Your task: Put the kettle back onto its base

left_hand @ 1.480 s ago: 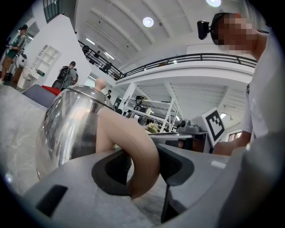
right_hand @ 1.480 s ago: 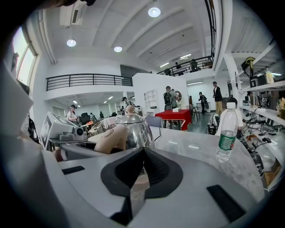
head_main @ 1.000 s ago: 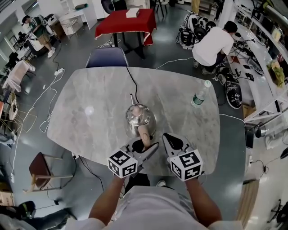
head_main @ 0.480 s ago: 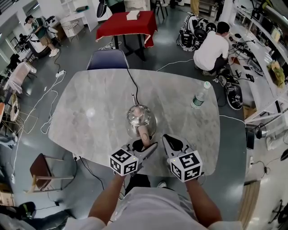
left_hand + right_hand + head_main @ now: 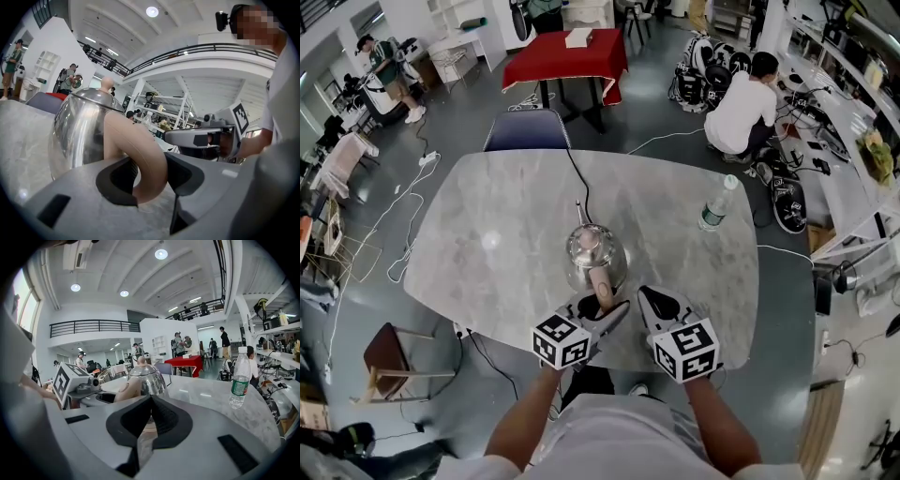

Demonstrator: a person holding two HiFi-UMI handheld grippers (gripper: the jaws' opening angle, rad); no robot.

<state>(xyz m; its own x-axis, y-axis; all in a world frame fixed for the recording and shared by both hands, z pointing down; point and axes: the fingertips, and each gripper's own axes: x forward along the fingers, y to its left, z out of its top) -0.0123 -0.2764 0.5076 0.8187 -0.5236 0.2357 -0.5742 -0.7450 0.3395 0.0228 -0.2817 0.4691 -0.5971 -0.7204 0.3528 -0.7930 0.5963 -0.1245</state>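
Head view: a round, mirror-bright steel kettle with a tan handle stands near the desk's front edge. The left gripper's jaws clamp the handle. The right gripper's jaws are together, empty, just beside.

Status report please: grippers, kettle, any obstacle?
Left gripper shut on kettle handle. Right gripper shut, empty. Kettle upright on table. Water bottle far aside, nothing blocking.

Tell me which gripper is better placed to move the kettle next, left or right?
Left. The left gripper has its jaws closed on the handle of the kettle. The right gripper is shut on nothing, beside the kettle, so it would first have to open and reach.
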